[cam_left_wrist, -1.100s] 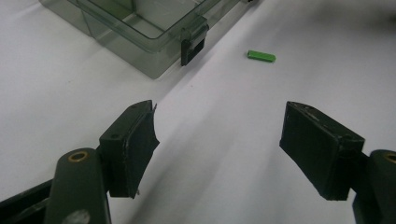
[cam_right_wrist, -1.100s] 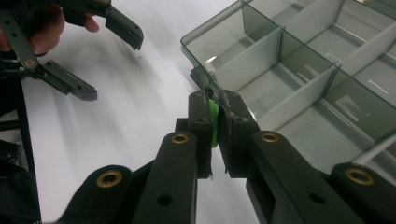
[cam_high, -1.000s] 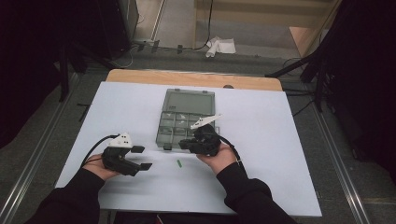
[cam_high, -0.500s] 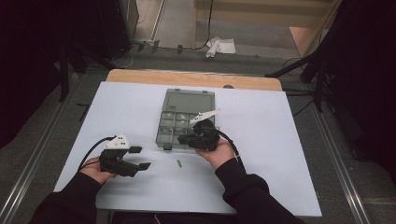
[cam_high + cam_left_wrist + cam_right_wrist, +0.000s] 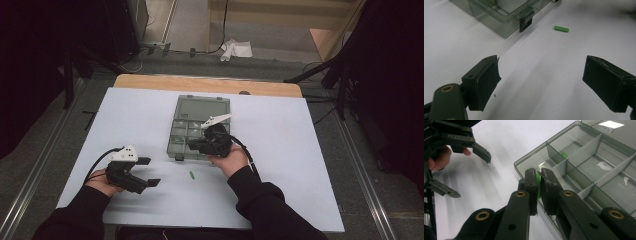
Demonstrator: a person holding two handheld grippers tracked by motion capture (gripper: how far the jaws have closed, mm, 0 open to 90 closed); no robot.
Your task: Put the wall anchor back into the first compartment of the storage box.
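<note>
A clear grey compartment box [image 5: 186, 113] lies open on the white table. My right gripper [image 5: 194, 146] hovers at its near edge, shut on a thin green piece [image 5: 538, 185] above the box's front corner compartment [image 5: 534, 165]. Another green piece [image 5: 564, 155] lies in a compartment farther in. A third small green piece [image 5: 192, 174] [image 5: 561, 29] lies on the table in front of the box. My left gripper [image 5: 149, 172] [image 5: 542, 67] rests low at the near left of the table. Its jaws have just been opening, stand wide and hold nothing.
The box's lid [image 5: 202, 107] lies flat behind its compartments, and a dark latch [image 5: 525, 23] hangs on its front wall. The wooden table edge [image 5: 150, 82] runs along the back. In the right gripper view, the left gripper [image 5: 461, 141] is at upper left.
The left gripper's jaws have spread wider. The right gripper has edged slightly toward the box's front left corner with the green piece still in it.
</note>
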